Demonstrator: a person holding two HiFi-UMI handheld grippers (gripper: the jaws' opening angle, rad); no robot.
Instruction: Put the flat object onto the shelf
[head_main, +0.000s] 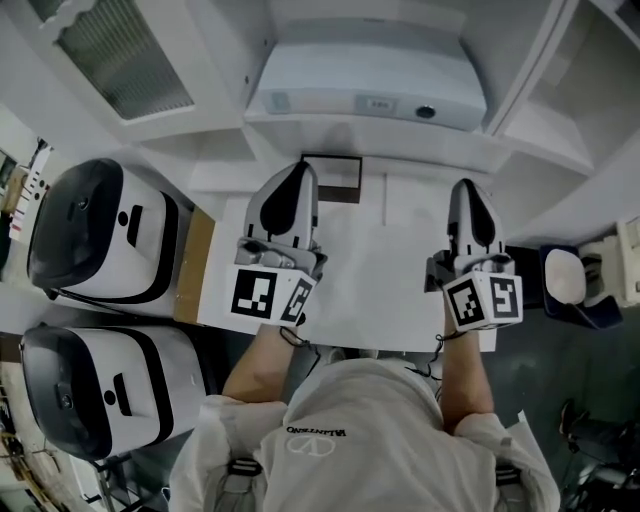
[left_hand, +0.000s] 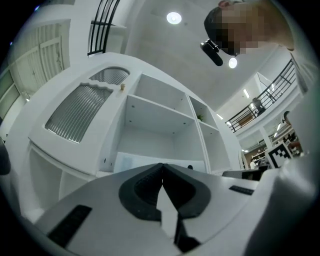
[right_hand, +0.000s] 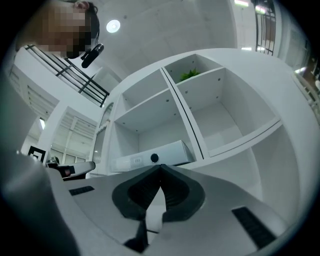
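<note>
The flat object is a low white box with a round dark spot on its front. It lies in a compartment of the white shelf unit, straight ahead of both grippers, and shows in the left gripper view and the right gripper view. My left gripper hovers over a white top in front of the shelf, short of the box. Its jaws meet at the tips and hold nothing. My right gripper stands beside it, apart from the box, with its jaws also together and holding nothing.
Two white and black appliances stand at the left beside a wooden strip. A dark-framed rectangle sits at the back of the white top. Open shelf compartments rise above, one with a green plant. A louvred door is at the left.
</note>
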